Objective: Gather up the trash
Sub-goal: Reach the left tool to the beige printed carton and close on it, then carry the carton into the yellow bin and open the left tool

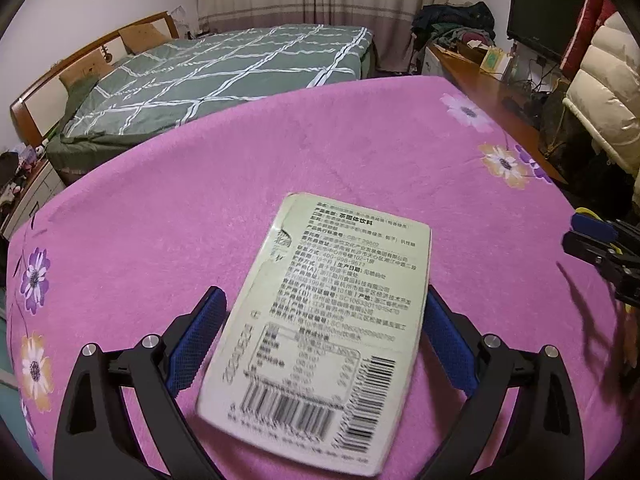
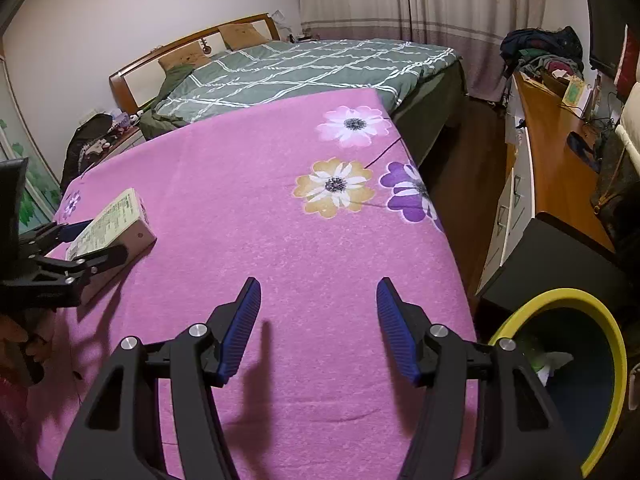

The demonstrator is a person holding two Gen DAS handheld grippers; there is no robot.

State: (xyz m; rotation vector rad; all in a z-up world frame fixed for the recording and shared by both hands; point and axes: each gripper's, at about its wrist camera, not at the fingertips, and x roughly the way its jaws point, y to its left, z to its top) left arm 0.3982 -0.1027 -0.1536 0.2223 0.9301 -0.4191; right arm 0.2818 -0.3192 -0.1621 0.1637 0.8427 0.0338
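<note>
A flat pale-green drink-mix box (image 1: 320, 320) with printed text and barcodes lies between the fingers of my left gripper (image 1: 324, 312), just above the pink flowered cloth (image 1: 280, 152). The blue pads stand on both sides of it; whether they press it I cannot tell. The box (image 2: 112, 220) and the left gripper (image 2: 88, 244) also show in the right wrist view at the left. My right gripper (image 2: 318, 308) is open and empty over the cloth (image 2: 280, 208) near its right edge. Its tip (image 1: 588, 236) shows at the right in the left wrist view.
A bin with a yellow rim (image 2: 576, 296) stands on the floor to the right of the cloth, with trash inside. A green-quilted bed (image 2: 304, 68) lies behind. A wooden desk (image 2: 552, 160) with clutter runs along the right wall.
</note>
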